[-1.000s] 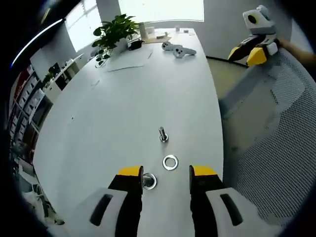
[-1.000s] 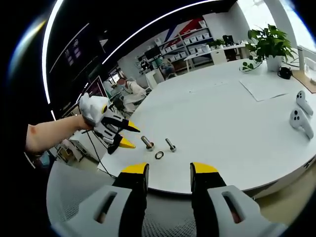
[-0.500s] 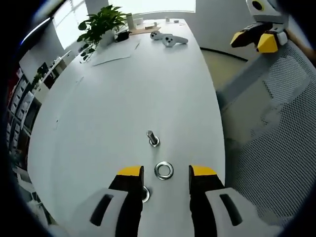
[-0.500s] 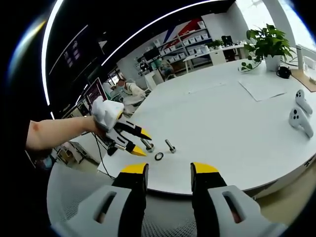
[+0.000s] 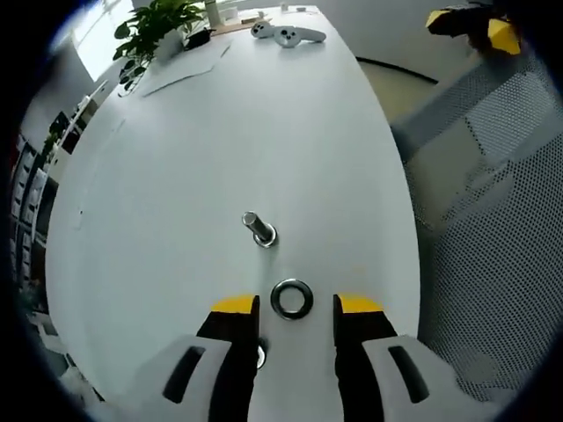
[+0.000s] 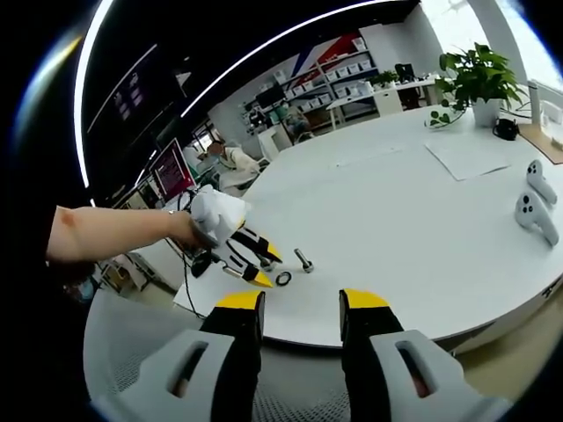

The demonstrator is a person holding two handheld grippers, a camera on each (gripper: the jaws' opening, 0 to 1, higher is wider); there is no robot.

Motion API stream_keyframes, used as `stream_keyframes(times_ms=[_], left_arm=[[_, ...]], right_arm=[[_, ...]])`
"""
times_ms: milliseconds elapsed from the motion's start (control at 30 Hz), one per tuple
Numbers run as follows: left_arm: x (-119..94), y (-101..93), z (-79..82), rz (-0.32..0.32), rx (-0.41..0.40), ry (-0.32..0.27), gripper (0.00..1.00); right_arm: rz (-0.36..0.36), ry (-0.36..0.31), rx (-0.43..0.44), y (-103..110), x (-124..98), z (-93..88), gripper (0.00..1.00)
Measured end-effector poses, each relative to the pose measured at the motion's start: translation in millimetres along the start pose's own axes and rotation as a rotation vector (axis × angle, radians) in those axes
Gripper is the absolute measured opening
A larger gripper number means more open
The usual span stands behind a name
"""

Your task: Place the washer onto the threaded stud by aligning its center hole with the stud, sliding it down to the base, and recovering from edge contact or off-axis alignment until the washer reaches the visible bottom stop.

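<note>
Two claws, washer not yet gripped

Step in hand, as I judge it: approach to pick. Flat silver metal washer ring (image 5: 291, 298) lies on the white oval tabletop (image 5: 220, 132), just ahead of the yellow-tipped left claw (image 5: 292, 305), between its jaws, which stand wide apart and hold nothing. Short silver threaded stud (image 5: 259, 229) stands near, beyond the washer, bare. Second small metal piece (image 5: 259, 356) peeks beside the left jaw, hard to tell what. Right claw (image 6: 293, 301) hangs off the tabletop edge, jaws wide, holding nothing, well apart from the parts. In the right gripper view, the left claw sits low beside the washer (image 6: 283, 278) and stud (image 6: 304, 259). Next move likely calls for lowering, pinching the washer rim, then lifting it over the stud with the hole centred.
</note>
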State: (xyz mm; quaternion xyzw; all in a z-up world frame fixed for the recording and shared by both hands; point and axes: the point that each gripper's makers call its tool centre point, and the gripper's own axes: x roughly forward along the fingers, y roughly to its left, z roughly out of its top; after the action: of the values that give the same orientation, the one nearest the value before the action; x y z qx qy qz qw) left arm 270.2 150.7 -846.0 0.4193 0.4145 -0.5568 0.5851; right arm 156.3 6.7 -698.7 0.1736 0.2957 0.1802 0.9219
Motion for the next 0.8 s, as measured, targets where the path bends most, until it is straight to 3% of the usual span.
stream_keyframes(times_ms=[400, 800], left_arm=[[15, -2.9, -10.8, -0.032, -0.012, 0.085, 0.31], [18, 1.9, -8.5, -0.021, 0.007, 0.144, 0.29]], right_arm=[[0.006, -0.003, 0.006, 0, 0, 0.1, 0.37], [0.016, -0.016, 0.009, 1, 1, 2.0, 0.37]])
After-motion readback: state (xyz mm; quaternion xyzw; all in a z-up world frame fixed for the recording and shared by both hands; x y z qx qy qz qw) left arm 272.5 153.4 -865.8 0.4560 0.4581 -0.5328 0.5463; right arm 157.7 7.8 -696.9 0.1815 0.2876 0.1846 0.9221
